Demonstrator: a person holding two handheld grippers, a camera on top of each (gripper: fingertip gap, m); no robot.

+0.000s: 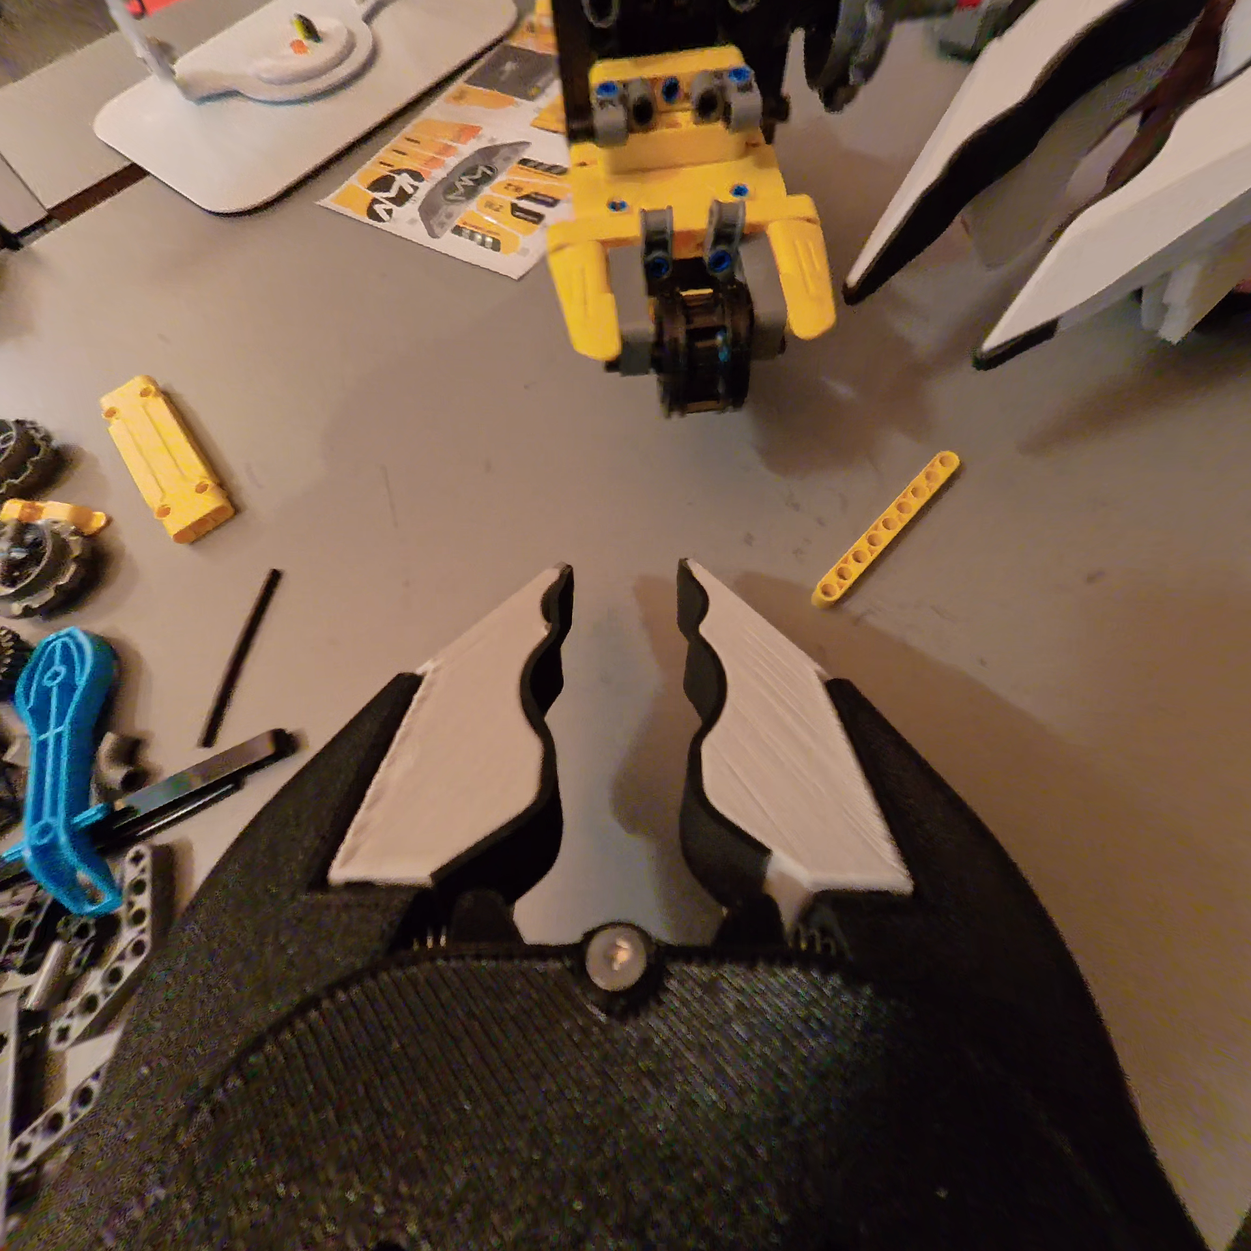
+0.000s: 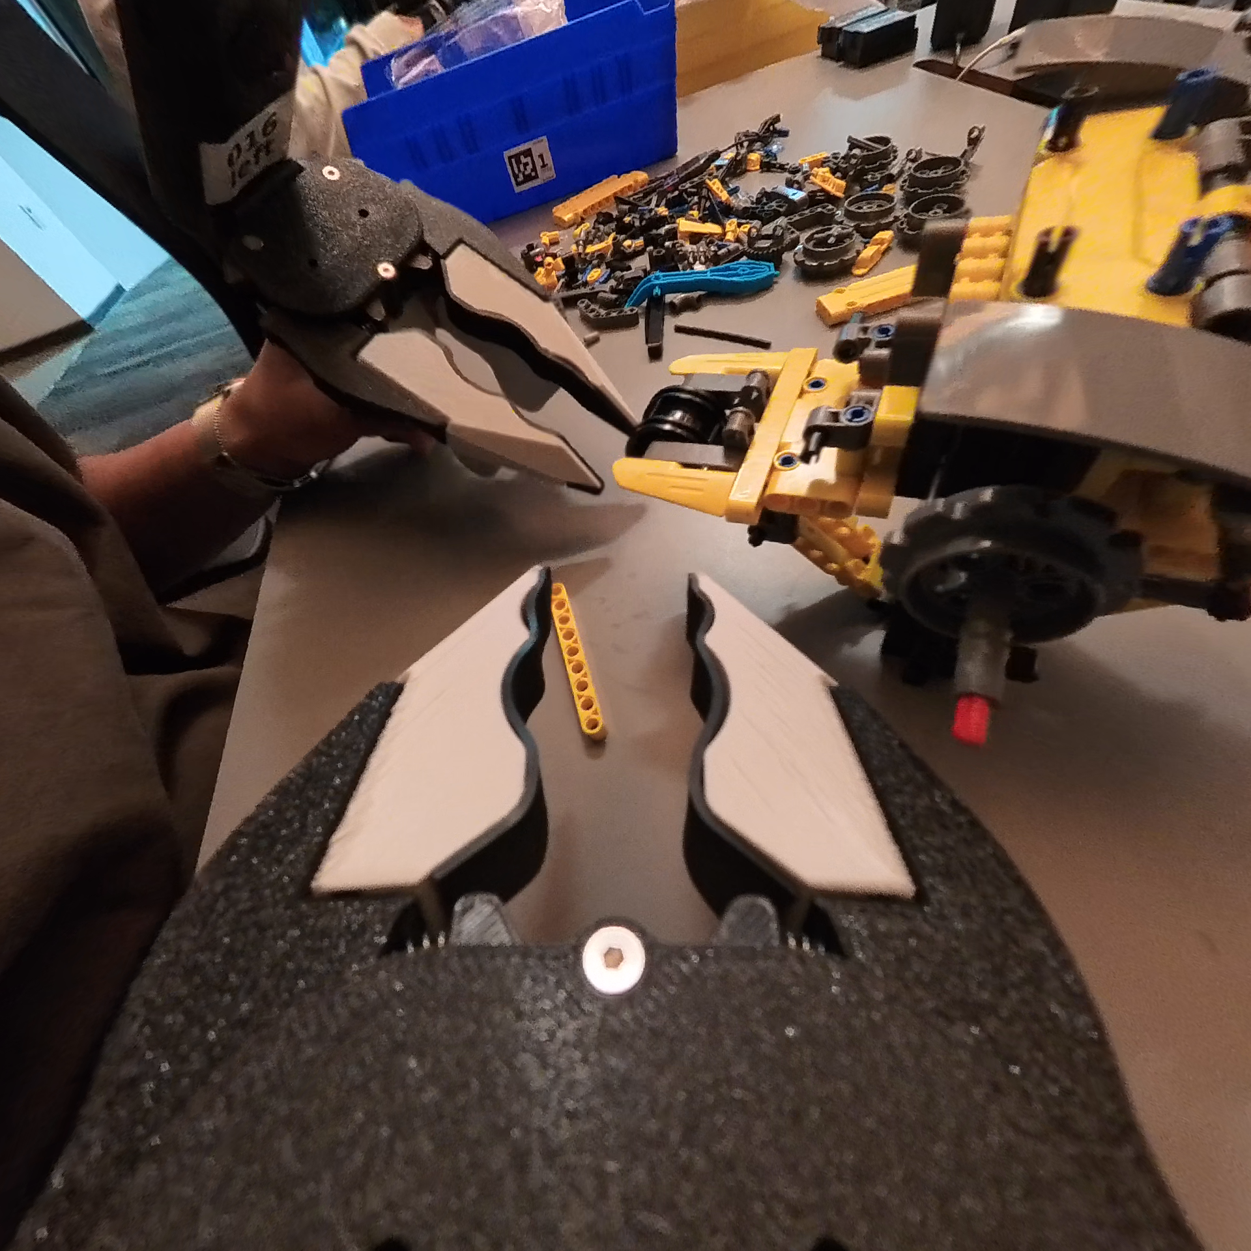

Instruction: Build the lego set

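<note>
A yellow and black toy vehicle model stands on the grey table, its front with a black spool facing my left gripper. The left gripper is open and empty, a short way in front of the model. In the right wrist view the left gripper has its upper tip close to the spool on the model. A thin yellow beam with holes lies flat on the table. My right gripper is open, and the beam shows between its fingers, near the left one, ungripped. The right gripper also shows at the upper right of the left wrist view.
A yellow panel, a black axle, a blue lever tool and wheels lie to the left. A sticker sheet and a white stand lie beyond. A blue bin and a pile of parts are farther off. A person's hand holds the left gripper. The tips of one gripper are about 10 cm away from the tips of the other. Measured from the fingertips, the black axle is 12 cm or so from the left gripper and 20 cm from the right. It turns up in the right wrist view as well.
</note>
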